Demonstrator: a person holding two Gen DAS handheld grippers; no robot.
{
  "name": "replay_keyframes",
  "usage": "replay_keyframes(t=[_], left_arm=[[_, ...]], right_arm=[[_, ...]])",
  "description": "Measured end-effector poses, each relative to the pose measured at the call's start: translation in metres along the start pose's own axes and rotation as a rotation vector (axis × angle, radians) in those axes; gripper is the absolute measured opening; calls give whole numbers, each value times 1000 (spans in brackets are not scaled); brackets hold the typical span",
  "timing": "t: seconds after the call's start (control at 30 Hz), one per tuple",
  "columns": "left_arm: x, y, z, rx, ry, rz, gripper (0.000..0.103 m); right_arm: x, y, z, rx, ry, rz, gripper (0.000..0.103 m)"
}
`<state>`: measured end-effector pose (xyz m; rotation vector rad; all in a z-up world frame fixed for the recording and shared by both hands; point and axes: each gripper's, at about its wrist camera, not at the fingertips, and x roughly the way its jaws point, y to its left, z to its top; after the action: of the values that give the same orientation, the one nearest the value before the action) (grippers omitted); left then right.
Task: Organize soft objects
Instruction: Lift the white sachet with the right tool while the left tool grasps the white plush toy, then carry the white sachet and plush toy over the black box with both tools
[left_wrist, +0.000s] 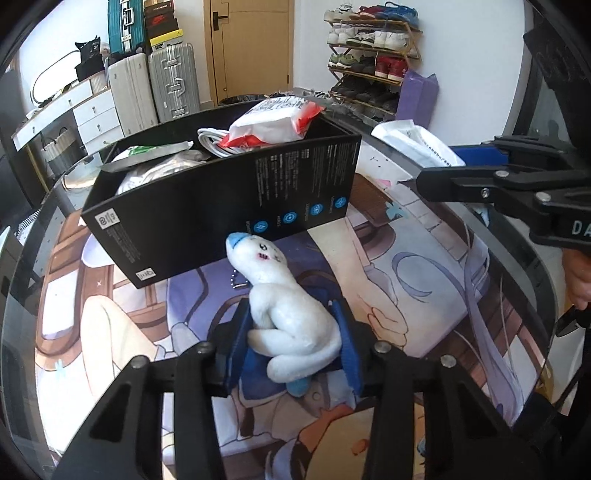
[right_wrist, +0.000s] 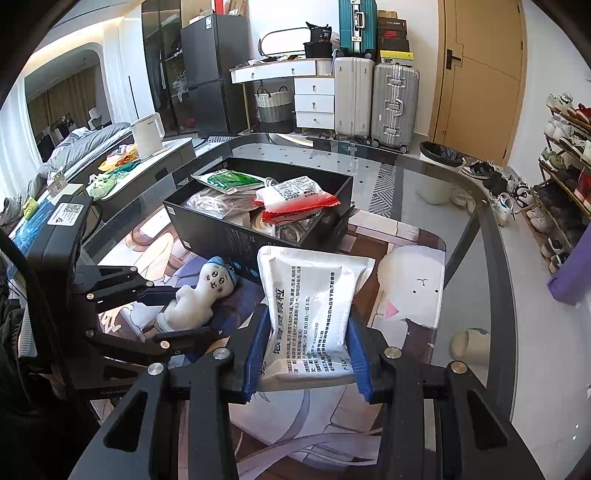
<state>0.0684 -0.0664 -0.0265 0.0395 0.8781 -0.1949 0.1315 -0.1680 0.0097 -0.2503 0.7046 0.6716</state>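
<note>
A small white plush toy (left_wrist: 266, 266) with a blue cap lies on the printed mat, its head toward a black box (left_wrist: 221, 206). My left gripper (left_wrist: 291, 332) is shut on its body, blue pads pressing both sides. The right wrist view shows the same toy (right_wrist: 207, 291) in the left gripper (right_wrist: 192, 314), just left of the box (right_wrist: 218, 225). My right gripper (right_wrist: 309, 321) is shut on a white printed pouch (right_wrist: 314, 280), held upright in front of the box. The left wrist view has this pouch (left_wrist: 417, 142) and the right gripper (left_wrist: 450, 162) at right.
The box holds a red-and-white pouch (right_wrist: 295, 199), a green pouch (right_wrist: 229, 181) and a white cable (left_wrist: 212, 140). The glass table (right_wrist: 424, 177) curves away at the right; a shoe rack (right_wrist: 565, 177) and a purple bag (right_wrist: 572, 280) stand beyond it. Suitcases (right_wrist: 373, 96) line the far wall.
</note>
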Motion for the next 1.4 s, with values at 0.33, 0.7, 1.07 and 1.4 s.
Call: replay_keyframes(t=[0.33,0.7,1.07,1.4], left_arm=[[-12,5,-1,-13,-38,-18,41],[-40,23,0,-67,-148,-56,42],[-95,52,14,-127,-299,-40,42],[-98,78,32,-128,-332,25,42]], right_arm=[[0,-1,0,0,-1,0,41],[-6,6,1,-19,-28,15,41],[-21,21,7,-23,-118,71,41],[-13,26,23,19,-164,69,41]])
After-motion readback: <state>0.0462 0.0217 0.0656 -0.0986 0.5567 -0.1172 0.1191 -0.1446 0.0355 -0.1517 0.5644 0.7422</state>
